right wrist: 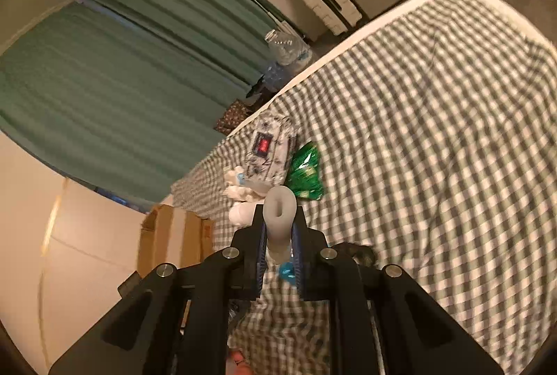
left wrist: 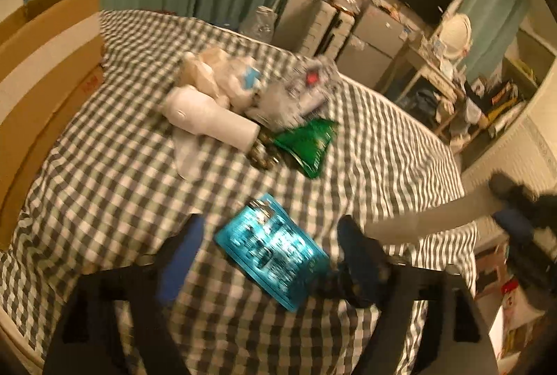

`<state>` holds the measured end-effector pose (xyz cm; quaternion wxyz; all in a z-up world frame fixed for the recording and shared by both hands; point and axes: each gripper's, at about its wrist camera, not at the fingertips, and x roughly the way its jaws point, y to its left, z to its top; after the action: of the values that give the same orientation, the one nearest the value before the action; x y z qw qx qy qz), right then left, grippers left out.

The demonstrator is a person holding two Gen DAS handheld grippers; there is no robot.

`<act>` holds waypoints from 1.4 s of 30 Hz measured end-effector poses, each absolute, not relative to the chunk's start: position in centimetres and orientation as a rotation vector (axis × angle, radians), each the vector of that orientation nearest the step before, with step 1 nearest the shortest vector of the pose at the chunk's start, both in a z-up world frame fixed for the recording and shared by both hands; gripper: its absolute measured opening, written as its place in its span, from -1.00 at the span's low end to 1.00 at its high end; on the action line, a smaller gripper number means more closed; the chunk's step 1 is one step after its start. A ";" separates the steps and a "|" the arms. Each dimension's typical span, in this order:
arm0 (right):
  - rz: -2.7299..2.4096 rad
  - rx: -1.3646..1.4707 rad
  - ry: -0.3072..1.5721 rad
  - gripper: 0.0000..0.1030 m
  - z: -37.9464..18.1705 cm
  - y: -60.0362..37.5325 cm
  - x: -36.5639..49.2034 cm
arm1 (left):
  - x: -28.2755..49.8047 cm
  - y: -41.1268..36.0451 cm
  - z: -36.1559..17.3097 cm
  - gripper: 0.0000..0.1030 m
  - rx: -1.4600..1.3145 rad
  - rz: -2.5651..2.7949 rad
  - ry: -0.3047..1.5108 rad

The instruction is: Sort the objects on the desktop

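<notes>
While my right gripper (right wrist: 278,235) is clamped on a pale grey tube (right wrist: 280,215), end sticking out past the tips, I reckon we're mid-carry, next stop probably the box (right wrist: 174,235). Left gripper (left wrist: 268,256) hangs wide open, with the blue packet (left wrist: 271,249) flat on the checked cloth (left wrist: 383,138) right between its fingers, unpinched.
</notes>
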<state>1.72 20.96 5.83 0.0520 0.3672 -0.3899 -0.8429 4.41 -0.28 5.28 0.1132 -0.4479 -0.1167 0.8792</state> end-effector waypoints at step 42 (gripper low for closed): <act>-2.188 1.076 -0.914 -0.72 12.3 0.6 -7.2 | 0.6 -21.3 21.2 0.36 -0.998 3.107 -0.115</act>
<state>-7.20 0.58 12.29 0.2655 0.3984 -0.3383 -0.8101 0.61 -21.31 21.19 -0.0621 -0.3051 -0.0352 0.9496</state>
